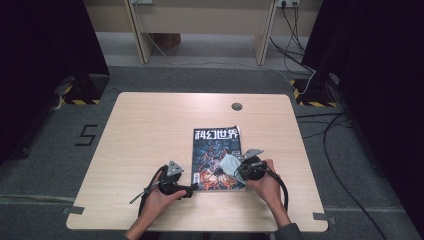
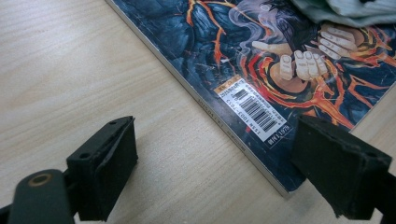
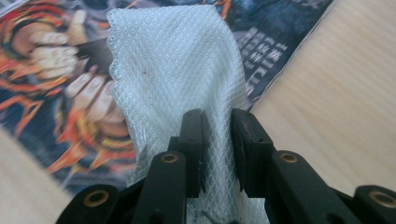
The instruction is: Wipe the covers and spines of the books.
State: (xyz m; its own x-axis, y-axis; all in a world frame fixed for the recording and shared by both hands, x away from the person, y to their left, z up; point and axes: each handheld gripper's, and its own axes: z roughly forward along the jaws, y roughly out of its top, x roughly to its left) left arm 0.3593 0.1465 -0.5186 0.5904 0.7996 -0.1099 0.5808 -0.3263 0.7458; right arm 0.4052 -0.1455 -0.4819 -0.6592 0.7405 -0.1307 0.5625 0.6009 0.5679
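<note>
A magazine (image 1: 216, 159) with a dark cover of orange flames lies in the middle of the table, and its near corner with the barcode (image 2: 252, 109) shows in the left gripper view. My right gripper (image 1: 239, 167) is shut on a pale green-white cloth (image 3: 177, 70), which drapes over the magazine's lower right part (image 1: 229, 164). The cloth stands bunched between the jaws. My left gripper (image 2: 215, 163) rests low at the magazine's near left corner, jaws wide apart over bare table and the cover's edge, gripping nothing.
The light wooden table (image 1: 150, 125) has a round cable hole (image 1: 236, 106) near its far edge. Black curtains flank both sides. Cables (image 1: 300, 45) run over the grey floor at the right, and a wooden desk frame (image 1: 200, 30) stands behind.
</note>
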